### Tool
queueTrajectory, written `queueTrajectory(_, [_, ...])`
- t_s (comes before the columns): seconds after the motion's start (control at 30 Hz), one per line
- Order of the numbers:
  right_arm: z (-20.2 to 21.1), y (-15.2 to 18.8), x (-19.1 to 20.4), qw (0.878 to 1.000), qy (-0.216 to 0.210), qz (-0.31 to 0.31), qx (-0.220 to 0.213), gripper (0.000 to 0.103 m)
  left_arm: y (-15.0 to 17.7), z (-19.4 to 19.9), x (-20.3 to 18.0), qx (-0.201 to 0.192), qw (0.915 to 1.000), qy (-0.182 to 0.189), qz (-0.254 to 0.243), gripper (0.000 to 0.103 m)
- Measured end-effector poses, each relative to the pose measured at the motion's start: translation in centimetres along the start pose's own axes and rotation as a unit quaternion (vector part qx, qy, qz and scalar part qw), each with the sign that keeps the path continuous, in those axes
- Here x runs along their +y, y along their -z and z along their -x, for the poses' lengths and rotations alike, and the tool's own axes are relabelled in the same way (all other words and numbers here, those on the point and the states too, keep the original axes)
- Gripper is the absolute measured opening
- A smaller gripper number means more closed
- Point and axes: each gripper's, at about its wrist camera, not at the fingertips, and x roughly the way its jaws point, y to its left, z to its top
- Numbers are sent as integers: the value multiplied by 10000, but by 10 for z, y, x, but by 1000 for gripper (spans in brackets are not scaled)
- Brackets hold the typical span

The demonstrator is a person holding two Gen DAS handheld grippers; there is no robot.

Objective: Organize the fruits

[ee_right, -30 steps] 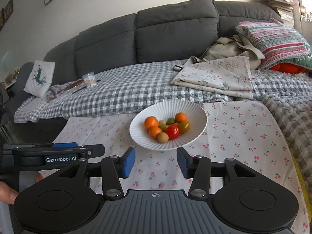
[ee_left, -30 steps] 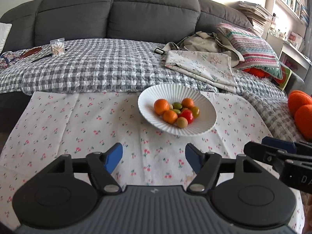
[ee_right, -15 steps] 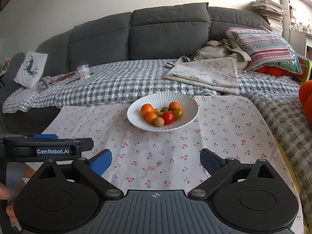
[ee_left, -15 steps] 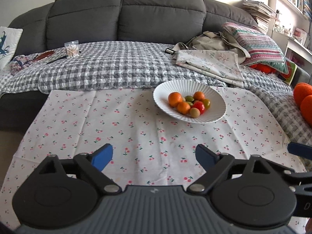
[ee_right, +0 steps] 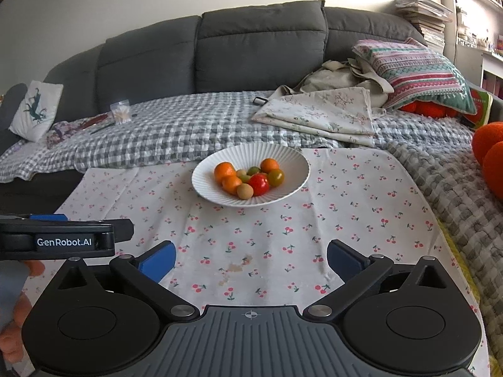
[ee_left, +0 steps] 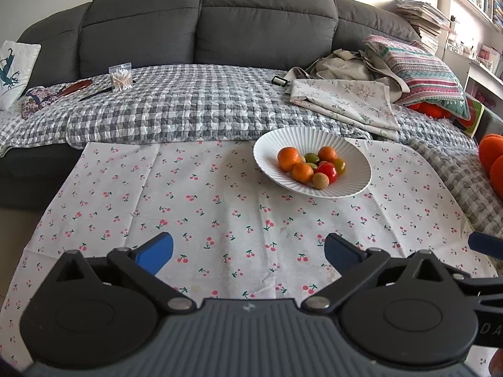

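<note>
A white ribbed bowl (ee_left: 273, 144) stands on the cherry-print cloth (ee_left: 204, 207) and holds several small fruits: oranges (ee_left: 288, 158), a red tomato (ee_left: 328, 171), green ones and a tan one. It also shows in the right wrist view (ee_right: 295, 157), with the fruits (ee_right: 259, 184) inside. My left gripper (ee_left: 248, 253) is open and empty, well short of the bowl. My right gripper (ee_right: 251, 259) is open and empty, near the cloth's front edge. The left gripper's body (ee_right: 63, 238) shows at the left of the right wrist view.
A grey sofa (ee_left: 264, 28) with a checked quilt (ee_left: 188, 106) runs behind the cloth. Folded floral fabric (ee_left: 345, 100), a striped pillow (ee_left: 421, 72) and orange cushions (ee_left: 493, 160) lie at the right. A bag of cotton swabs (ee_left: 120, 77) sits at the left.
Both grippers have pulled back from the bowl and opened their jaws wider. The bowl and fruits have not moved.
</note>
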Motion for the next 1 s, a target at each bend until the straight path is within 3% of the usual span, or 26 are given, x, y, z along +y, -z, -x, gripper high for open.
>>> queueTrajectory(1.0, [-7,2,0,10000,11,25,81,103,2,-3,-3,68,9999,76,-42,102])
